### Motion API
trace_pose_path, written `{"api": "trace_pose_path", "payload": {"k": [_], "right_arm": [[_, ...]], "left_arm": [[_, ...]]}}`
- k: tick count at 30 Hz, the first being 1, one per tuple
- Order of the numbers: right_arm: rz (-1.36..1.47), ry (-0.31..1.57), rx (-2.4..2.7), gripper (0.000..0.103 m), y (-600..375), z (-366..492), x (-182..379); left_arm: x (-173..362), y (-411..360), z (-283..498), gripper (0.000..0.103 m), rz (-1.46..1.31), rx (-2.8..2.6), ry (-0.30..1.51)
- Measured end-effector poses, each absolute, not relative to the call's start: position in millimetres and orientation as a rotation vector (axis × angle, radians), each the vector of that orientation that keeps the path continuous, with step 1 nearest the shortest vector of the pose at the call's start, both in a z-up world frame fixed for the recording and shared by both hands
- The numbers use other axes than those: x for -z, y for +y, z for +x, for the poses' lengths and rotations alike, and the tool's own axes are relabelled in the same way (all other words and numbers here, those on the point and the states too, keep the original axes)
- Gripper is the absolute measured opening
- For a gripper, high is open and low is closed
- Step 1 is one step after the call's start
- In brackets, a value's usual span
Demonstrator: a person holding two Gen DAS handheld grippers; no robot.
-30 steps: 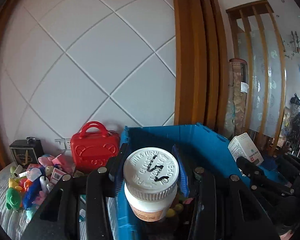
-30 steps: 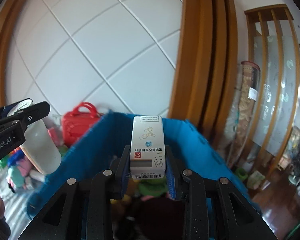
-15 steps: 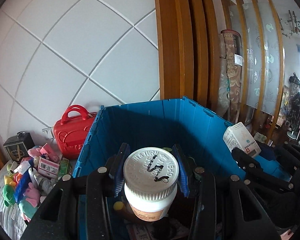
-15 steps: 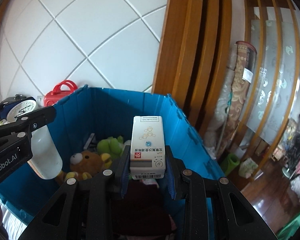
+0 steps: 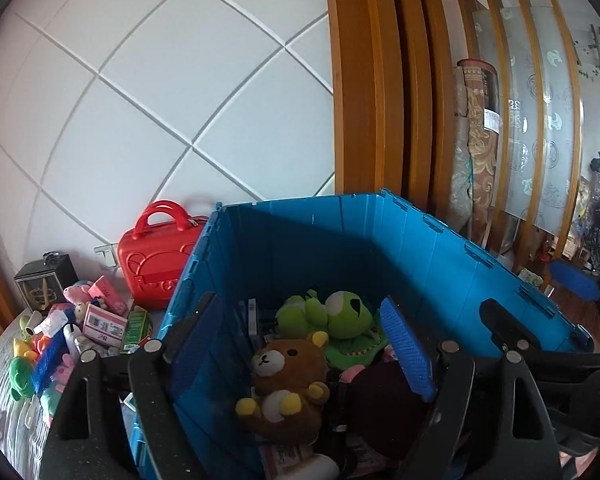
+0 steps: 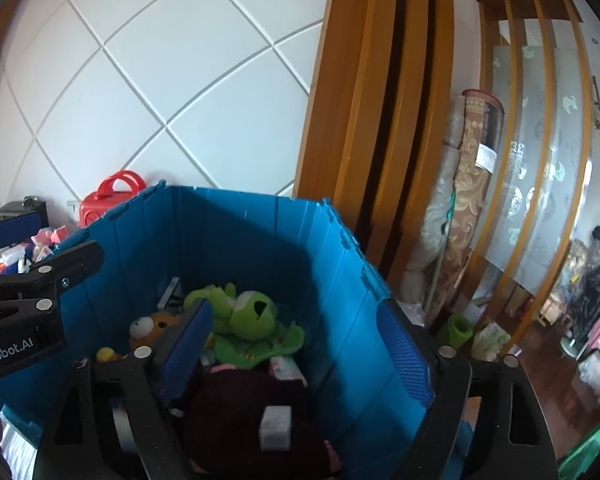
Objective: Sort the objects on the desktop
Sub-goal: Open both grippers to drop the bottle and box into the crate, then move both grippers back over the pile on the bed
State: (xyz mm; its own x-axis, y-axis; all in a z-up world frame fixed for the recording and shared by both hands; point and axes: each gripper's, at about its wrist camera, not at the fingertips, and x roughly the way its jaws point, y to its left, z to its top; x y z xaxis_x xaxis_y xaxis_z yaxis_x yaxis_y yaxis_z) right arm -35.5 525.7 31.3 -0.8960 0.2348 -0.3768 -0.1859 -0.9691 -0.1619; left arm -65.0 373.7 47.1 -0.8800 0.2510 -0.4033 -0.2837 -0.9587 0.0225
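Over blue bin (image 6: pixel 340 280), both grippers (image 5: pixel 300 344) (image 6: pixel 296 344) wide, empty, white box (image 6: pixel 275 428) lying below R.

- The blue crate (image 5: pixel 440 248) is hard plastic, ribbed, with a dull sheen.
- The brown bear (image 5: pixel 288 388) and green frog (image 5: pixel 340 320) are soft, fuzzy plush.
- The red case (image 5: pixel 160 256) is glossy moulded plastic.
- The small box (image 6: pixel 275 426) looks like matt white cardboard, lying on a dark maroon cloth (image 6: pixel 236 412).
- The gripper pads (image 5: pixel 406 344) are blue, finely ridged, and look rubbery.
- The door frame (image 5: pixel 372 80) is polished wood.
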Motion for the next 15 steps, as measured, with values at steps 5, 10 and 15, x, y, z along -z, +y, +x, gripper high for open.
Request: {"api": "trace_pose_path", "payload": {"k": [5,10,15], "right_arm": [[-0.529,-0.186,-2.871,0.103,519,-26,-37],[-0.499,-0.238,-2.864,0.103,505,-16,-37],[-0.489,-0.232,-2.884,0.103,499,-8,-36]], "left_arm": [[-49,359,-60,0.088,-0.592,-2.811,0.084],[-53,344,-48,0.088,-0.568,-2.83,0.073],[-55,332,-32,0.088,-0.529,-2.864,0.085]]}}
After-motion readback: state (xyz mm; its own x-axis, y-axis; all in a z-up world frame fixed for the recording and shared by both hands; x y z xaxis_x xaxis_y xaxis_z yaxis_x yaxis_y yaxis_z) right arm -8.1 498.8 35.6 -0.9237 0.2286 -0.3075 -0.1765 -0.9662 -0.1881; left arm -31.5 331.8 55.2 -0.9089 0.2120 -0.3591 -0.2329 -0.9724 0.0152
